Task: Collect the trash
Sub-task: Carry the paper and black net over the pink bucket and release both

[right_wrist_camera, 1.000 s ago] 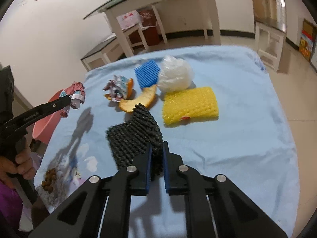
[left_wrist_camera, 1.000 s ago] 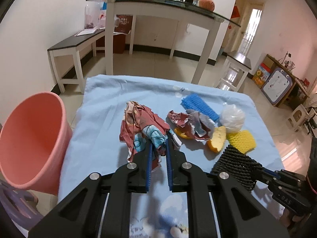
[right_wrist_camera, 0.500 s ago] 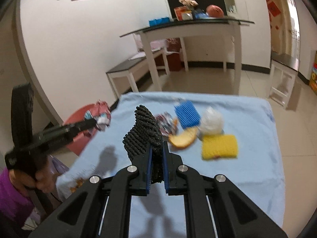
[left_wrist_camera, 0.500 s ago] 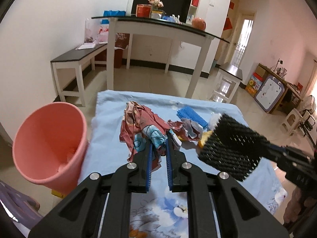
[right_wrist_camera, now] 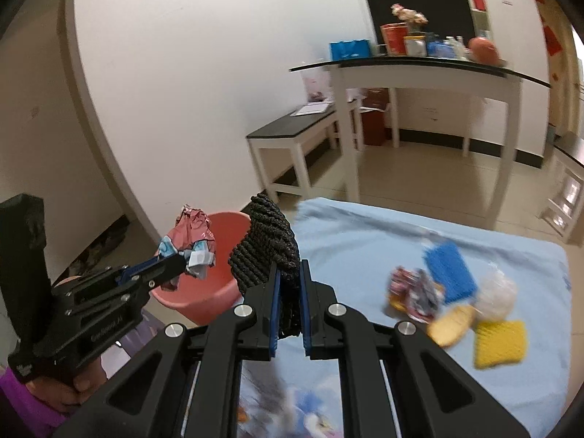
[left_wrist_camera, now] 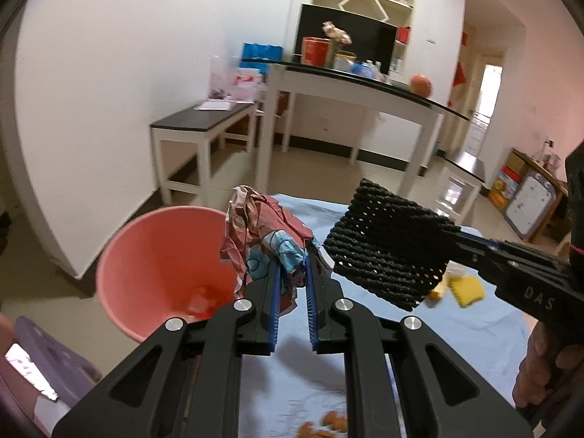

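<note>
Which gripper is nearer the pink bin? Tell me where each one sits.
Left. The left gripper, shut on the crumpled wrapper, hangs at the pink bin's rim. The right gripper, shut on the black foam net, is farther off, over the blue cloth.

Blurred: trash pile on cloth. Bin partly hidden behind wrapper; brown crumbs cut off by frame edge.

Pink bin mouth gapes unobstructed — black foam net crowds the wrapper's right.
</note>
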`<action>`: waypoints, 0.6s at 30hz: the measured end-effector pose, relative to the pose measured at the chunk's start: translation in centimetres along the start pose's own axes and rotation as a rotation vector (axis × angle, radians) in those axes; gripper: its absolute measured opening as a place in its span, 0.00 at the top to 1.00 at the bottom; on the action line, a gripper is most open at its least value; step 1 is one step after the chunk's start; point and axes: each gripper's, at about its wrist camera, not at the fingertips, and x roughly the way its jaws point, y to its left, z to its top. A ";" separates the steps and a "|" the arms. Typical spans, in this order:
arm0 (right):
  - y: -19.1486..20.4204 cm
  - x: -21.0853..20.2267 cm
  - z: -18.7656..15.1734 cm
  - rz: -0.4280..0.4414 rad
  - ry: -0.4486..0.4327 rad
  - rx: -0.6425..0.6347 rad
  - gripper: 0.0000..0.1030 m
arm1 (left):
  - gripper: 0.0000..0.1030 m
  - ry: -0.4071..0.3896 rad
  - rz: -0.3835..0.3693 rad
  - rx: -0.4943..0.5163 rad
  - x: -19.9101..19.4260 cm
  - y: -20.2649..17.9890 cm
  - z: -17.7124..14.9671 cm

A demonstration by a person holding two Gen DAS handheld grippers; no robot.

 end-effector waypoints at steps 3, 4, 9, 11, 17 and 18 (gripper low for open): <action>1.7 1.6 0.8 0.021 0.005 -0.026 0.91 | 0.88 -0.007 0.035 -0.022 -0.2 1.8 0.2; 2.4 2.5 1.2 0.027 0.009 -0.038 0.91 | 0.88 -0.007 0.045 -0.030 -0.2 2.4 0.2; 5.3 6.1 2.4 0.046 0.031 -0.073 0.91 | 0.88 -0.003 0.101 -0.055 0.2 4.9 0.1; 6.1 7.5 2.5 0.054 0.042 -0.081 0.91 | 0.88 0.004 0.119 -0.060 0.6 5.8 -0.2; 7.8 11.4 2.5 0.080 0.077 -0.080 0.91 | 0.88 0.035 0.164 -0.078 1.8 8.1 -1.1; 8.0 12.2 2.4 0.081 0.087 -0.076 0.91 | 0.88 0.040 0.170 -0.083 2.0 8.5 -1.2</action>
